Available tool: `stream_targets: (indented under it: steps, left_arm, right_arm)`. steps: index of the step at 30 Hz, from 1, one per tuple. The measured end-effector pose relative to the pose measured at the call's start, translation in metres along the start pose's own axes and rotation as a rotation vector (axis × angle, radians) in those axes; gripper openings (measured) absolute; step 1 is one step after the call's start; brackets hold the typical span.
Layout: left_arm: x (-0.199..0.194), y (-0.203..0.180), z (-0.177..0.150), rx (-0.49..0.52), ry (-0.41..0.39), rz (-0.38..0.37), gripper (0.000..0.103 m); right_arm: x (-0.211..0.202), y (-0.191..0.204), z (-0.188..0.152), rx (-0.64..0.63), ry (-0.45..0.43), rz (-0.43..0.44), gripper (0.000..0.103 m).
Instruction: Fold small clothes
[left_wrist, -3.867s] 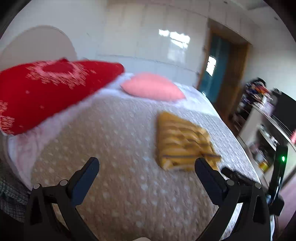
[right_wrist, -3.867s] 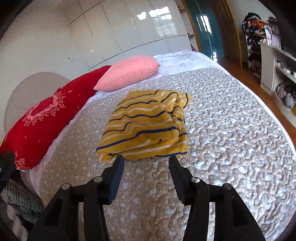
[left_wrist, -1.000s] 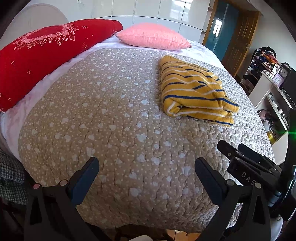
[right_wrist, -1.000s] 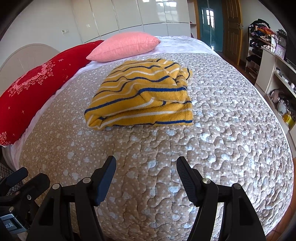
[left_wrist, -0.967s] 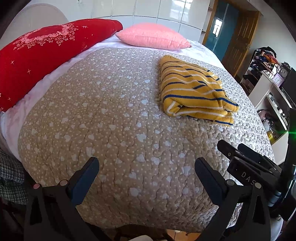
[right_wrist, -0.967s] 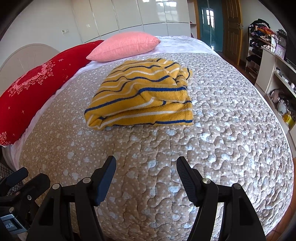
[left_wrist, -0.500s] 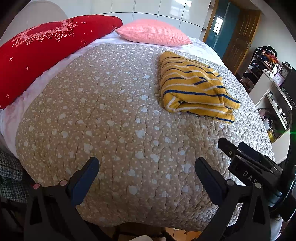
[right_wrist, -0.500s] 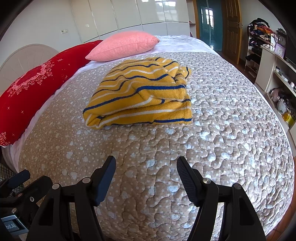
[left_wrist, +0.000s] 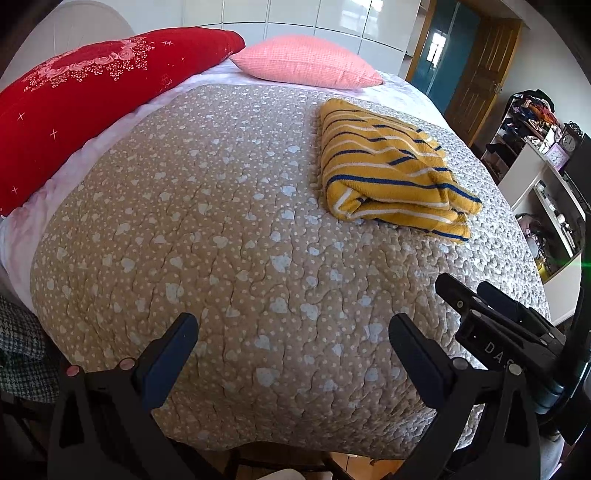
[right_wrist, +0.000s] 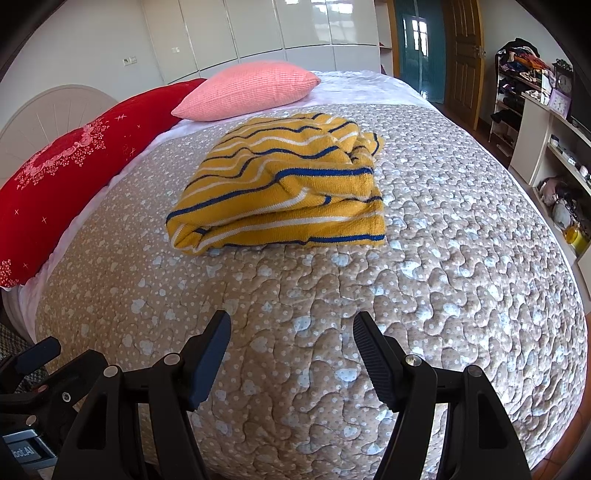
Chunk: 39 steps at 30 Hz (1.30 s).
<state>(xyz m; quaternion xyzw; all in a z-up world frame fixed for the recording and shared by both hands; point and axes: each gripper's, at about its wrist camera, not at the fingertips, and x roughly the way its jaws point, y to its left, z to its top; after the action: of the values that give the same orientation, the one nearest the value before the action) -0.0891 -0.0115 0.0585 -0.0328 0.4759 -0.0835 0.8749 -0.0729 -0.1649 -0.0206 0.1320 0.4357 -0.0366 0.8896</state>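
Left claw hangs spread and empty over the near edge of the bed; right claw is spread and empty too, near the same edge. Far left lie a red pillow and a pink pillow. Right of centre sits the sweater, folded in loose layers, well apart from both claws. Risk: pinching only its top layer would likely drag the fold open.
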Motion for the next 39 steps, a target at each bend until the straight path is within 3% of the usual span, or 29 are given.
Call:
stream_targets:
  steps: [39]
  left_arm:
    - [0.047,-0.033,0.003,0.081,0.084,0.068,0.103]
  right_arm:
    - [0.032,-0.045,-0.001,0.041,-0.050,-0.007,0.074]
